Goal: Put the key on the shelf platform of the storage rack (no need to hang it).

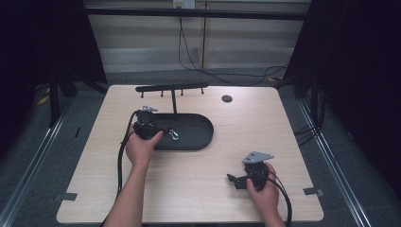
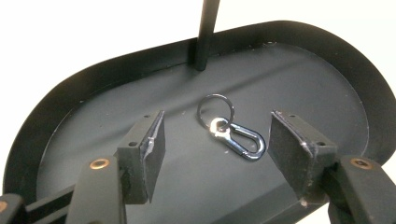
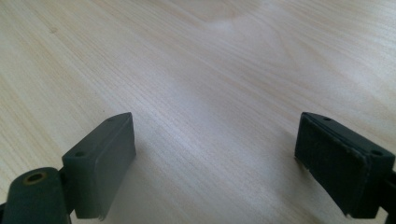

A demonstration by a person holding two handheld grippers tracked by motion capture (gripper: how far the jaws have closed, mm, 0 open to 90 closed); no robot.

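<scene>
1. So, biggest first: the tabletop (image 1: pixel 198 179) is light wood with a small dark round hole (image 1: pixel 227 98) near its far edge.
2. On it sits a black oval tray (image 1: pixel 201 135) with a low rim. A thin post (image 1: pixel 174 101) rises from the tray's far side, topped by a crossbar (image 1: pixel 171 87) with little pegs hanging under it.
3. The left hand-held gripper (image 1: pixel 166 130) is at the tray's left end, pointing in over the tray floor. Its jaws are parted fairly wide and hold nothing; the pads (image 2: pixel 154 140) sit either side of the clip without touching it.
4. The right hand-held gripper (image 1: pixel 231 178) is well apart from the tray, near the tabletop's front right, in the person's right hand (image 1: pixel 265 191). Its jaws stand wide open with just bare wood between them in the right gripper view.
5. Smallest bit: a silver carabiner clip (image 2: pixel 243 140) joined to a keyring (image 2: pixel 214 109), lying flat on the tray floor, near the post's foot and between the left jaws.
</scene>
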